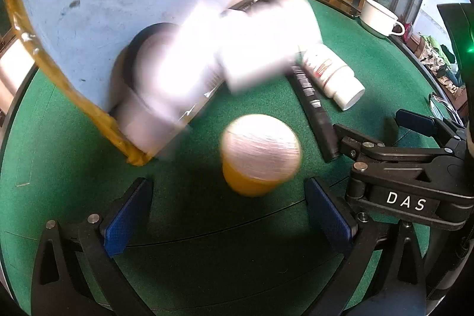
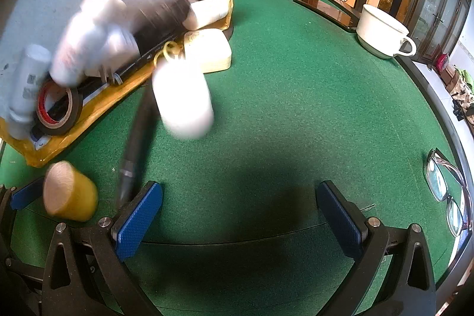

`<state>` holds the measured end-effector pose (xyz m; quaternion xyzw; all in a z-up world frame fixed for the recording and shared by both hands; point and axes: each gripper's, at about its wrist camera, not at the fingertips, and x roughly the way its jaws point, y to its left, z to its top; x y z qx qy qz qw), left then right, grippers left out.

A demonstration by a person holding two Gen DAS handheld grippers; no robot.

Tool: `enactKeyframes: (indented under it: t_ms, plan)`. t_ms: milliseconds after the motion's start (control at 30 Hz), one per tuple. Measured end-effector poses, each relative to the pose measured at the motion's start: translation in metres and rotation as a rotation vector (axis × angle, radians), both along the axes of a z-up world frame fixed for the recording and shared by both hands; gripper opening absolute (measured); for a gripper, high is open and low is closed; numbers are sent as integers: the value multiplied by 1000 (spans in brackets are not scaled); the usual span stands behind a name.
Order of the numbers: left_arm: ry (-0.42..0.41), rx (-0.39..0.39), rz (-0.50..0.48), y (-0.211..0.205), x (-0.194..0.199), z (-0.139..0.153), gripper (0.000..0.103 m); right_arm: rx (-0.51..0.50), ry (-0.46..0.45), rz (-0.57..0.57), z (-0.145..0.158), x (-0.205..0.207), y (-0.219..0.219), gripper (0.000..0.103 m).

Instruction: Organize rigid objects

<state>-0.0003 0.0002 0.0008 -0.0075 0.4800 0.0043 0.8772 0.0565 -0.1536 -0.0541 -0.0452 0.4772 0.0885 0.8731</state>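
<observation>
Left wrist view: blue-padded left gripper (image 1: 228, 215) at frame bottom, fingers spread wide, nothing held. Dead ahead, centre frame, a yellow cup (image 1: 260, 153) w/ white top sits on the green tabletop (image 1: 370, 55), just beyond the pads & between their lines; looks the nearest pick, prob. a straight push fwd. Upper left: tipped cardboard box (image 1: 89, 19), yellow-taped edges, w/ blurred white containers spilling at its mouth; count unclear, approx. three. Right of centre: one white bottle (image 1: 334, 76) on its side, long axis running upper left to lower right, beside one black bar-shaped item (image 1: 314, 108) on the same diagonal. Right gripper (image 1: 414, 168) enters from the right edge, its tip touching or just beside the bar's lower end; whether open or closed can't be told here. One white mug (image 1: 379, 17) upper right.

Right wrist view: right gripper (image 2: 240, 215) at frame bottom, fingers wide apart, empty. Yellow cup (image 2: 69, 194) lower left, outside the left pad, so left gripper is the nearer one. Black bar (image 2: 136, 144) slants from the pad toward the box (image 2: 74, 123). One white cylinder (image 2: 183, 96) blurred mid-left, one cream flat box (image 2: 210, 49) behind it, one tape roll (image 2: 59, 105) w/ red core in the box, plus blurred white bottles, no. unclear. One mug (image 2: 379, 31) upper right, one pair of glasses (image 2: 447, 191) at right edge.
</observation>
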Motion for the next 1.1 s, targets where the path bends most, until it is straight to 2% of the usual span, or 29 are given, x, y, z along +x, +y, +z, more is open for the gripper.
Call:
enactKeyframes:
  t_ms: [1100]
  plan:
    - [0, 0, 0, 1, -1, -1, 103, -1, 1, 1, -1, 1, 1, 102]
